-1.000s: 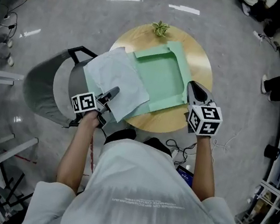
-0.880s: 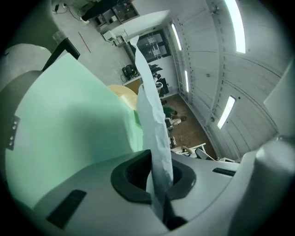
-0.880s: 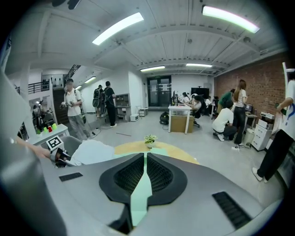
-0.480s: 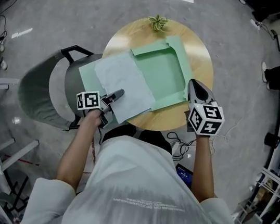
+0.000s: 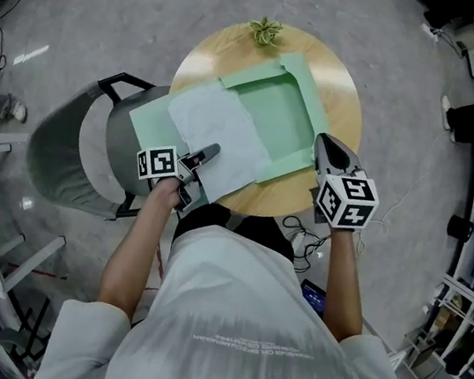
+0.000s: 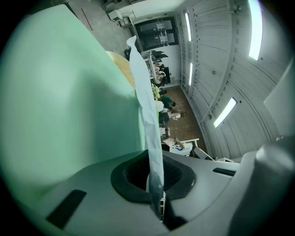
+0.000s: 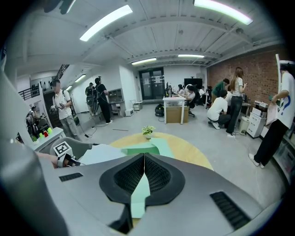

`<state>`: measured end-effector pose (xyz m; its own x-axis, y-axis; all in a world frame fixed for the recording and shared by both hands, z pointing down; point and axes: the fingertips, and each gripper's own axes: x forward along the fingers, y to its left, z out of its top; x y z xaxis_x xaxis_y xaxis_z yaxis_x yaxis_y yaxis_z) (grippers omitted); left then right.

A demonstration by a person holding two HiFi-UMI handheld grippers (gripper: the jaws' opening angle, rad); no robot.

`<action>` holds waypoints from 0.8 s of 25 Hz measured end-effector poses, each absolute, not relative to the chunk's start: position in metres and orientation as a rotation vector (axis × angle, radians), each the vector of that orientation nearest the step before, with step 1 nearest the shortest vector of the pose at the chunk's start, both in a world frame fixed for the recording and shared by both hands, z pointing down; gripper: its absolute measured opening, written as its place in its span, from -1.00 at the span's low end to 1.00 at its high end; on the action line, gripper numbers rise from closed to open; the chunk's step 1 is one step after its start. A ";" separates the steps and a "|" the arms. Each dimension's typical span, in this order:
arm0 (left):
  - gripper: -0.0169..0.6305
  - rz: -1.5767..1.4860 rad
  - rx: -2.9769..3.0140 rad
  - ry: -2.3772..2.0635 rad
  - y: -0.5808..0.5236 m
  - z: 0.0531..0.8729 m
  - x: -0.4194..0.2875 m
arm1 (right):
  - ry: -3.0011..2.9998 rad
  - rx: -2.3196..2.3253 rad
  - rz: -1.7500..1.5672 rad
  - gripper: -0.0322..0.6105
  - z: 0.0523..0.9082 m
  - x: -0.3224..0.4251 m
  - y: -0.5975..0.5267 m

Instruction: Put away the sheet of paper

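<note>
The left gripper (image 5: 208,153) has its fingers pinched on the near edge of the pale rectangular sheet of paper (image 5: 220,130), which lies half over the open mint-green paper folder (image 5: 278,110) on the round wooden surface (image 5: 345,112). The right gripper (image 5: 324,146) has its fingers closed on the folder's right edge.

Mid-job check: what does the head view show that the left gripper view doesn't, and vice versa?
Head view only: the right gripper and the grey chair. Left gripper view only: the ceiling lights and the jaws pinching the sheet of paper, seen edge-on. Both: that sheet, the left gripper and the green folder.
</note>
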<state>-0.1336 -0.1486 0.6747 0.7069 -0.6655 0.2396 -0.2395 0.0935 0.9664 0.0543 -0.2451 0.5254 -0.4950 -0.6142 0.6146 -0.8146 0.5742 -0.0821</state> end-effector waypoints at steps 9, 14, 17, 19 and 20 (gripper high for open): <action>-0.89 -0.365 1.451 -0.781 -0.165 0.678 -0.115 | -2.275 1.200 0.500 -0.81 0.520 0.063 -0.243; -0.89 -0.357 1.424 -0.780 -0.172 0.682 -0.108 | -2.263 1.221 0.517 -0.81 0.516 0.066 -0.240; -0.89 -0.350 1.423 -0.774 -0.179 0.681 -0.101 | -2.234 1.201 0.475 -0.81 0.519 0.072 -0.237; -0.89 -0.348 1.421 -0.774 -0.184 0.682 -0.097 | -2.203 1.199 0.426 -0.81 0.521 0.080 -0.237; -0.89 -0.346 1.421 -0.773 -0.187 0.682 -0.095 | -2.195 1.202 0.415 -0.81 0.521 0.084 -0.239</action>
<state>-0.0953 -0.1874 0.6823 0.7161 -0.6430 0.2715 -0.2266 0.1538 0.9618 0.0837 -0.2392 0.5211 -0.4136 -0.6544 0.6331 -0.8405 0.5418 0.0110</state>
